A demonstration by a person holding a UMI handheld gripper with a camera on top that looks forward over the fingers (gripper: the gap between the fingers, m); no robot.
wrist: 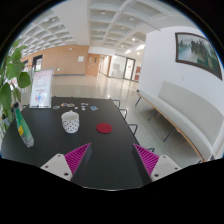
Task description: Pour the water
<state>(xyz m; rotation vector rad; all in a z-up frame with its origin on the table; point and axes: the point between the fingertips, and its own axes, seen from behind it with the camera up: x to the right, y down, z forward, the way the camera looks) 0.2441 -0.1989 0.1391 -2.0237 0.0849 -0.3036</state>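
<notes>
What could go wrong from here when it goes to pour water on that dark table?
The open gripper holds nothing, so a grasp comes first. The green bottle stands close to the dark table's edge; a nudge might tip it off. The white patterned cup looks light, and the flat red round object lies right beside it, so spills could reach it.

A white patterned cup (70,122) and a red disc (103,127) sit on the black table (95,155).
</notes>
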